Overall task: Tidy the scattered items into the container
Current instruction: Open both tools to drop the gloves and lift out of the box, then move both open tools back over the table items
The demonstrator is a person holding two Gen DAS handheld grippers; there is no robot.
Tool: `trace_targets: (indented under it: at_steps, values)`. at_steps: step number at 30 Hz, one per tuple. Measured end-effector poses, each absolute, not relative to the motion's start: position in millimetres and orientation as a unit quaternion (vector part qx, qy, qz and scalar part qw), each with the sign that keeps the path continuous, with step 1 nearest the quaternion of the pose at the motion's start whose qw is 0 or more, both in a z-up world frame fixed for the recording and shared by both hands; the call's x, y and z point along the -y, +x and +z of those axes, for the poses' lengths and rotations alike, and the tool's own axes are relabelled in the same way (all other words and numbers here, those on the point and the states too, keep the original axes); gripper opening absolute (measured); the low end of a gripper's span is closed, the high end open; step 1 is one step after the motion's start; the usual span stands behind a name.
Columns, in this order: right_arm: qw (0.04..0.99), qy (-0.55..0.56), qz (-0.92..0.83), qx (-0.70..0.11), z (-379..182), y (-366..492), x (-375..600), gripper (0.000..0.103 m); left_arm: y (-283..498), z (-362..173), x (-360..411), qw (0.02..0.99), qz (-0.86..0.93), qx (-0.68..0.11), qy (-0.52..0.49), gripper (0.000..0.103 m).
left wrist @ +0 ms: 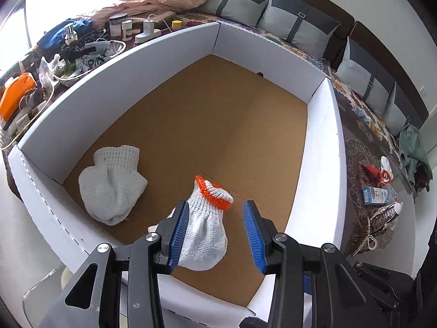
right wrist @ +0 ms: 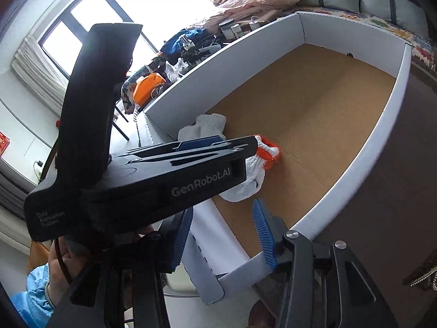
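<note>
A big white cardboard box [left wrist: 114,82] with a brown floor fills the left wrist view. A plain white knit glove [left wrist: 112,186] lies inside it near the left wall. A second white glove with an orange cuff [left wrist: 207,235] lies between the fingers of my left gripper [left wrist: 215,207], which is open: the left pad brushes it and the right pad stands clear. In the right wrist view the left gripper [right wrist: 254,142] reaches over the box [right wrist: 393,104] above the orange-cuffed glove [right wrist: 251,180]. My right gripper [right wrist: 222,210] hangs open and empty over the box's near corner.
On the patterned rug right of the box lie a red item [left wrist: 374,172], a small blue-white carton [left wrist: 375,195], a beaded piece [left wrist: 379,218] and green cloth [left wrist: 412,147]. A cluttered glass table with jars [left wrist: 117,24] stands left. A hand in a blue sleeve [right wrist: 35,292] holds the left gripper.
</note>
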State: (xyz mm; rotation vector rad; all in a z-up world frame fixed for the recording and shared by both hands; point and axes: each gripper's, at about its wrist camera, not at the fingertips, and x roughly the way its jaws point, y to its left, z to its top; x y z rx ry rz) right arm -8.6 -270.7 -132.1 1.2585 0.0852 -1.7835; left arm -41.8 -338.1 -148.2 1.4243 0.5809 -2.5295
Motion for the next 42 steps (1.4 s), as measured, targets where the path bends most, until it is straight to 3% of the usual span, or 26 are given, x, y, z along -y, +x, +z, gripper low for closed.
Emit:
trace_targets:
  at_steps: [9, 19, 29, 37, 42]
  values:
    - [0.449, 0.52, -0.724, -0.06, -131.4, -5.5, 263.7, 0.047, -59.3, -116.0, 355.0, 0.078, -0.889, -0.152, 0.424, 0.042]
    - [0.439, 0.526, -0.724, -0.084, -130.9, 2.6, 270.0, 0.047, -88.5, -144.9, 330.9, 0.073, -0.859, -0.026, 0.506, 0.042]
    - [0.44, 0.559, -0.698, -0.075, -132.7, 32.2, 259.6, 0.047, -47.8, -153.3, 335.1, 0.077, -0.844, -0.075, 0.526, 0.042]
    - [0.435, 0.393, -0.808, -0.058, -70.3, 50.6, 211.9, 0.047, -30.7, -112.1, 306.0, 0.098, -0.879, -0.064, 0.463, 0.042]
    - [0.386, 0.316, -0.865, -0.051, -47.8, 64.7, 141.2, 0.047, -18.7, -73.0, 251.2, 0.061, -0.903, -0.052, 0.423, 0.042]
